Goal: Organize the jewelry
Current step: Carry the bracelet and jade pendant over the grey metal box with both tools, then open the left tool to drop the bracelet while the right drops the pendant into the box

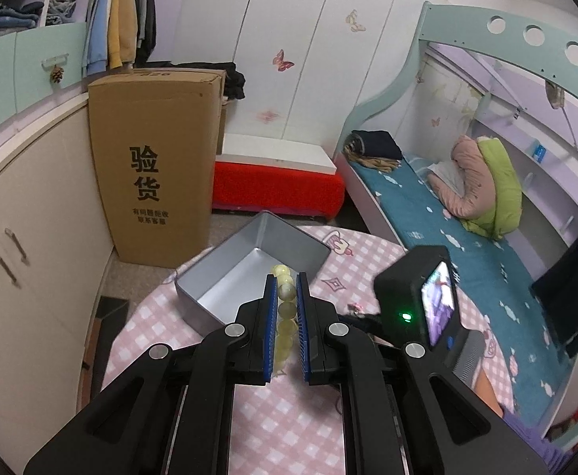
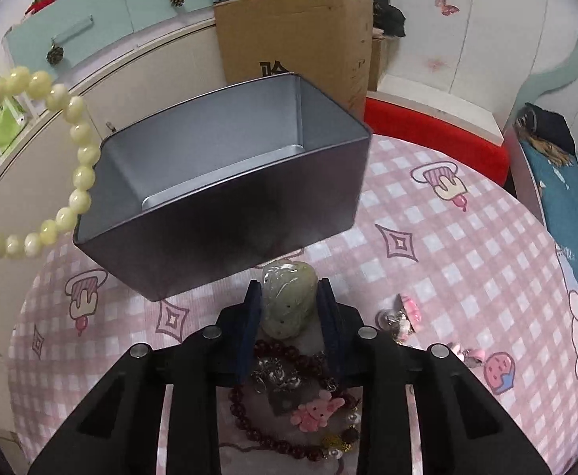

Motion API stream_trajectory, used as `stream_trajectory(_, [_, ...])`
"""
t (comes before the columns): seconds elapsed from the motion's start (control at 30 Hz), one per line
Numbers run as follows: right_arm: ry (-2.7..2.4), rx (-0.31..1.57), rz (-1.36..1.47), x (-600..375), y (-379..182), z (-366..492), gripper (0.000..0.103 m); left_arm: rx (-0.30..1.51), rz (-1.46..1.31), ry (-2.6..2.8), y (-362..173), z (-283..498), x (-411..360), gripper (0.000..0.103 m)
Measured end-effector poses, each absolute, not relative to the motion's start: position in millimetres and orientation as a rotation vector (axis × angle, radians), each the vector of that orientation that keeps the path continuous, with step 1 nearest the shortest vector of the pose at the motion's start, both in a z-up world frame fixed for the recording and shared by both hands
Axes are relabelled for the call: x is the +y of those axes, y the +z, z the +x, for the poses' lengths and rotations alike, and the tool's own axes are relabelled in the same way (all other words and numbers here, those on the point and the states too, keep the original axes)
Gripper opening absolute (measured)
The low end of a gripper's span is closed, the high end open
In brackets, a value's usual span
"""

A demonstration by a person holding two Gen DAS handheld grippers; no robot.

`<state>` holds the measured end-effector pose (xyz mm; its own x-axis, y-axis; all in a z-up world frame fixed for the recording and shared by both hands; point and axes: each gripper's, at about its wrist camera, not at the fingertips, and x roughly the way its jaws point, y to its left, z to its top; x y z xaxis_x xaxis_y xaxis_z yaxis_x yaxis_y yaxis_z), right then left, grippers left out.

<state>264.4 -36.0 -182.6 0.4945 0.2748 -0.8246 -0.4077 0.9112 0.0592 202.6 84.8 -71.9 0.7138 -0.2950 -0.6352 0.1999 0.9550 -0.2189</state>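
A: The left gripper [image 1: 287, 308] is clamping its jaws on the pale yellow-green bead bracelet [image 2: 71, 158], which is dangling in a loop just left of the open grey metal tin [image 2: 229, 182]. What is threatening that carry?

B: The loop is hanging level with the tin's near-left rim. If the person is lowering it from there, the beads are likely catching on the edge and spilling onto the pink checked surface [image 2: 427, 213] instead of dropping inside.

A: And the right gripper [image 2: 289, 297]?

B: Its jaws are standing either side of the pale green carved stone pendant [image 2: 287, 301], which is lying on the surface just near of the tin. Whether the pads are pressing on it cannot be told. The stone is rounded and looks smooth, so an off-centre squeeze is risking it squirting out forward.

A: Anything tangling?

B: The dark red bead bracelet [image 2: 273, 396] and the pink bear charm [image 2: 316, 409] are lying in a heap close behind the pendant; a low jaw could be dragging them along.

A: What is the tin holding?

B: Nothing, as far as its visible floor is showing.
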Motion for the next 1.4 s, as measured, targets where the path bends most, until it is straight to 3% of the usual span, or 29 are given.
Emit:
stream_trajectory(0.43, [0.475,0.784,-0.005,-50,-88,259,0.028,0.755,-0.147,-0.274,-76,245,93,0.01])
stream_trajectory(0.83, [0.46,0.868,-0.087,-6,-117,294,0.028,0.89,-0.154,-0.235,-125,286,102,0.011])
stream_trajectory(1.27, [0.46,0.876,-0.099,-2,-121,292,0.03,0.905,-0.188,-0.225,-132,284,107,0.012])
stream_trajectory(1.37, [0.455,0.87,-0.094,-6,-117,289,0.03,0.894,-0.193,-0.195,-128,279,110,0.028])
stream_trajectory(1.4, [0.447,0.861,-0.093,-10,-113,287,0.03,0.886,-0.199,-0.182,-127,277,112,0.043])
